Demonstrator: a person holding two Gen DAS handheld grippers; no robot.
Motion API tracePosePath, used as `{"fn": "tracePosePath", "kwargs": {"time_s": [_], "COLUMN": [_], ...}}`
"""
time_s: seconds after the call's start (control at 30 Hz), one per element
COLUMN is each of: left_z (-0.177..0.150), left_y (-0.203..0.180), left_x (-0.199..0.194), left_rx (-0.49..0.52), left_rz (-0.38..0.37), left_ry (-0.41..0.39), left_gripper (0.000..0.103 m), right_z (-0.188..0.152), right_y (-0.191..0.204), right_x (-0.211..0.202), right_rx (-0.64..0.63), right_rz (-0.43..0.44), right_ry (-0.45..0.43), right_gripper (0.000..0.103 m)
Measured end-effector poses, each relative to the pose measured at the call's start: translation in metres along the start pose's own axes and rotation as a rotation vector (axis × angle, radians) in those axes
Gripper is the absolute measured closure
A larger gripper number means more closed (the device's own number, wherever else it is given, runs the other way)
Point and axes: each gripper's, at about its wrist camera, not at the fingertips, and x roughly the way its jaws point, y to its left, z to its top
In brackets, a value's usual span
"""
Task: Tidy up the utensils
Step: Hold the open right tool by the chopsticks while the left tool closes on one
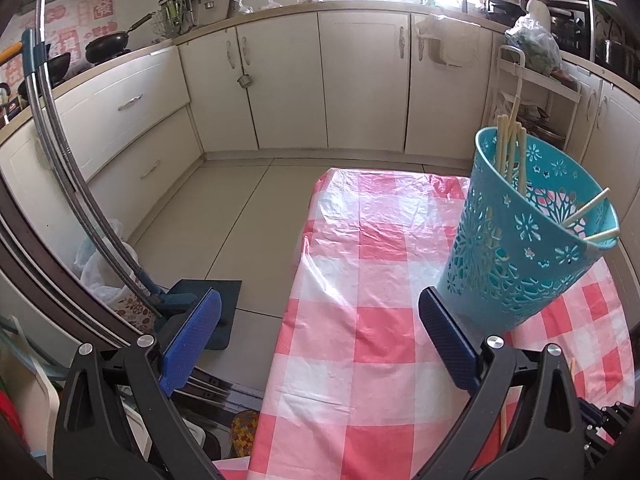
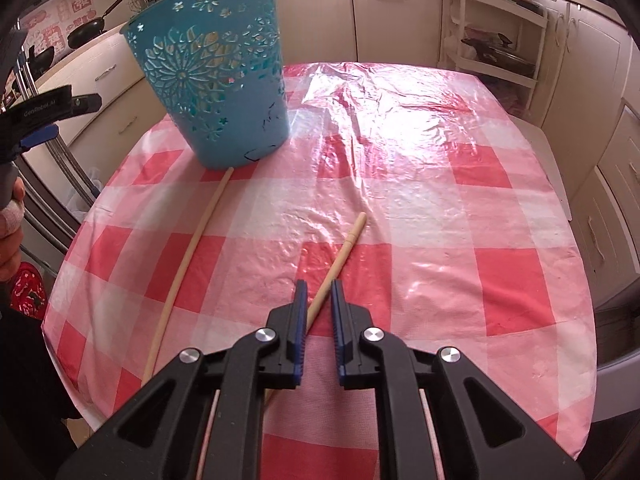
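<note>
A teal cut-out basket [image 1: 532, 240] [image 2: 216, 92] stands on the pink checked tablecloth [image 2: 400, 184] and holds several pale chopsticks [image 1: 510, 148]. My right gripper [image 2: 318, 282] is shut on a wooden chopstick [image 2: 348, 244], which crosses slantwise between its blue pads and points away over the cloth. A second, longer chopstick [image 2: 188, 256] lies loose on the cloth, its far end touching the basket's base. My left gripper [image 1: 320, 296] is wide open just left of the basket's foot, with nothing between its fingers.
The table's left edge [image 1: 296, 280] drops to a tiled floor where a mop [image 1: 192, 304] leans. Cream kitchen cabinets [image 1: 360, 80] ring the room. A white shelf rack [image 2: 496, 40] stands behind the table. A hand [image 2: 10, 232] holds the left gripper at the far left.
</note>
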Motion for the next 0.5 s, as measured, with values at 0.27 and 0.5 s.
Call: {"fn": "tracePosePath", "kwargs": {"time_s": [0.27,0.5], "left_z": [-0.020,-0.046], "left_y": [-0.036,-0.076], "left_x": [0.009,0.004], "left_rx": [0.169,0.275], "left_rz": [-0.025,-0.055], "left_ry": [0.065,0.087], "left_gripper": [0.008,0.008], "right_z": [-0.001,-0.002], "right_y": [-0.008,-0.017], "right_x": [-0.001,-0.001], "right_rx": [0.049,0.081], "right_rz": [0.042,0.080], "right_ry": [-0.026,-0.037], "right_gripper": [0.091,0.091]}}
